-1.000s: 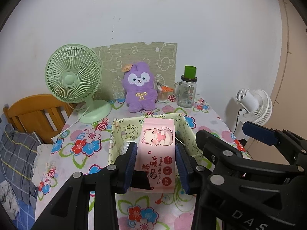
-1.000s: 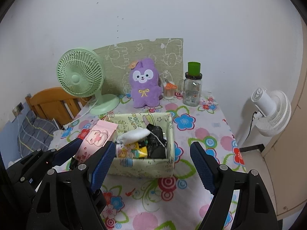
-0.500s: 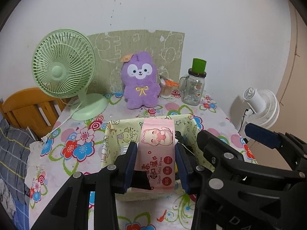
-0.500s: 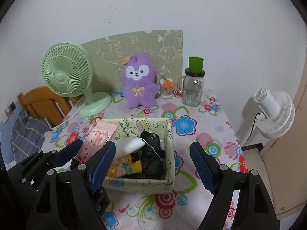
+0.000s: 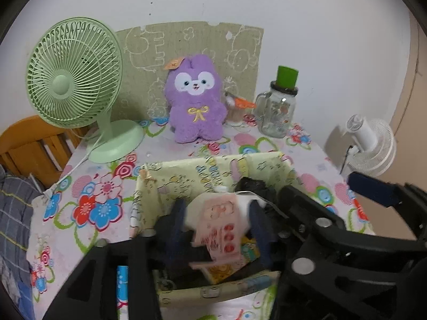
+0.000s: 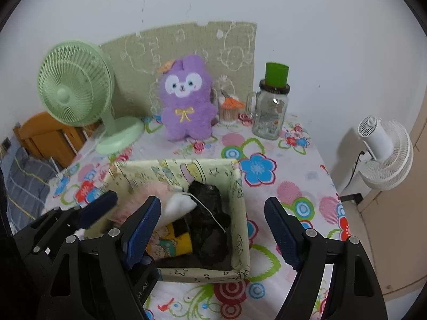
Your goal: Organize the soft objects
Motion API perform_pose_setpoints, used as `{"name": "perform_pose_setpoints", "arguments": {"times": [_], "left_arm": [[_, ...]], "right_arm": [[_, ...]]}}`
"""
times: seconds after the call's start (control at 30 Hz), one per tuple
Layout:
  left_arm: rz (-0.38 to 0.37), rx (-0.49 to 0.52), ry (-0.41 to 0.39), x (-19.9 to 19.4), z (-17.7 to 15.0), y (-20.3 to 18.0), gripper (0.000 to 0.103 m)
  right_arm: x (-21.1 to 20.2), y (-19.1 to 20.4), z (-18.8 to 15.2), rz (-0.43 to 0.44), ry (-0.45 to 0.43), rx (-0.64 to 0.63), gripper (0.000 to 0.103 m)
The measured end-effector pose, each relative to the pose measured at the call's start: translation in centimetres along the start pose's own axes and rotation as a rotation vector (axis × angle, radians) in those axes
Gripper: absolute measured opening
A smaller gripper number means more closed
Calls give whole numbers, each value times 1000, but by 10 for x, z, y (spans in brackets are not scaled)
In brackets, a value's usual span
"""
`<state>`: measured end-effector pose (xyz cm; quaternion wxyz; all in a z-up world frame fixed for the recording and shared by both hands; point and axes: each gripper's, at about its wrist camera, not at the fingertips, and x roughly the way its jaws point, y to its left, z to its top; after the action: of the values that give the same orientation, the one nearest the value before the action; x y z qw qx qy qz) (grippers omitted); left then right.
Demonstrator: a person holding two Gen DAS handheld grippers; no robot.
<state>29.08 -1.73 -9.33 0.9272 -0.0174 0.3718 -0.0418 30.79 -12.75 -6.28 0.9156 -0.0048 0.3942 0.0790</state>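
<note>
Blue-padded fingers of the left gripper (image 5: pixel 217 220) stand apart on either side of the pink wipes pack (image 5: pixel 219 229), which sits tilted and motion-blurred between them, over the inside of the fabric storage box (image 5: pixel 149 184). Whether the pads press the pack cannot be told from the blur. In the left wrist view the pack shows its pale pink face, a faint cartoon print near the top and 3 red dots lower down. The right wrist view shows only a pink smear (image 6: pixel 149 192) of it at the box's left wall, behind the left gripper's finger (image 6: pixel 98 208).

The right gripper (image 6: pixel 213 229) hangs with its 2 fingers spread wide and nothing between them, above the box's near right part. That view alone lays the contents out clearly: a white soft item (image 6: pixel 177 205) with a thin white cord, a crumpled black piece (image 6: pixel 210 226) on the right, and a yellow cartoon packet (image 6: pixel 170 242) below. In the left wrist view these are mostly hidden behind the pack and the fingers.

Beyond the box, on the flowered tablecloth (image 6: pixel 307 165), stand a green desk fan (image 5: pixel 72 80), a purple plush toy (image 5: pixel 196 98) and a glass jar with a green lid (image 5: pixel 279 106). A white fan (image 6: pixel 384 152) stands off the table's right edge.
</note>
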Motion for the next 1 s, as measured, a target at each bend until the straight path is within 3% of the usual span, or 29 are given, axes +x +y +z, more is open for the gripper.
{"name": "perform_pose_setpoints", "arguments": {"times": [0.1, 0.17, 0.73, 1.0], "left_arm": [[43, -4, 1, 2, -3, 4, 75], [28, -27, -6, -1, -4, 9, 78], [31, -19, -55, -68, -30, -4, 82], [35, -5, -86, -105, -49, -14, 89]], "right_arm": [[0, -2, -2, 7, 12, 9, 83], [-5, -3, -4, 20, 6, 23, 83], [-69, -9, -36, 34, -55, 31, 82], [-108, -15, -60, 16, -105, 31, 82]]}}
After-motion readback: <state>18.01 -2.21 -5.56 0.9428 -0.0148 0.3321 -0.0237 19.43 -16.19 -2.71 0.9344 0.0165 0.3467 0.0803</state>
